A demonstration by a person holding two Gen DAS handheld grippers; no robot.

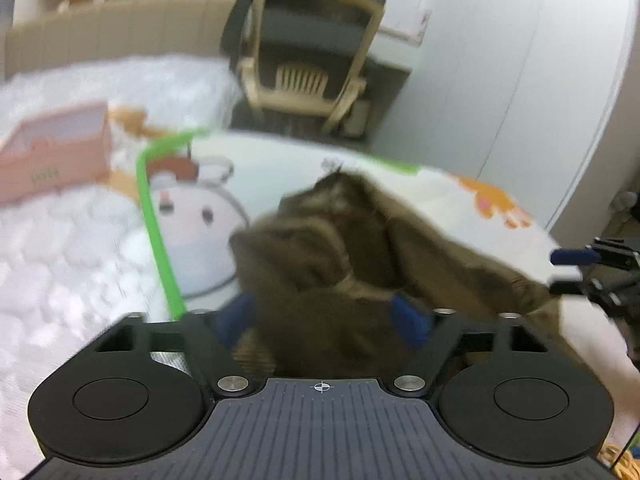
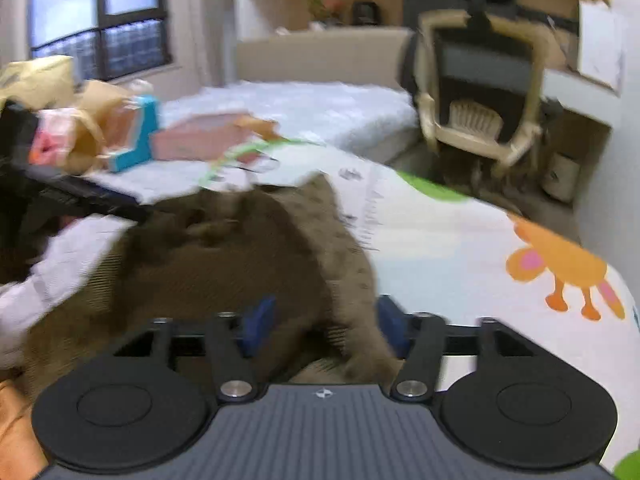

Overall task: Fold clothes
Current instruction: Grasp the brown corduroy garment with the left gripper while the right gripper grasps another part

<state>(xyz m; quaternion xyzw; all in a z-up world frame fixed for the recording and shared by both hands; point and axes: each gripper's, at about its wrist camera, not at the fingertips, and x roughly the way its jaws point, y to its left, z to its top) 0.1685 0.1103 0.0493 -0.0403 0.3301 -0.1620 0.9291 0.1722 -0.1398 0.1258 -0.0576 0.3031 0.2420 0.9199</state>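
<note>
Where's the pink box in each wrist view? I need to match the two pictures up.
Left wrist: pink box at the left edge, on the white bedding, left of the green-edged mat.
Right wrist: pink box upper left of centre, beyond the brown garment.
Shared landmark: the beige chair past the bed.

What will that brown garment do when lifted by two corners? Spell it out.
The brown garment will likely flop and sag: it bunches in soft folds between both tongs. It probably grips well, since its surface looks fuzzy. Blur hides finer detail.
</note>
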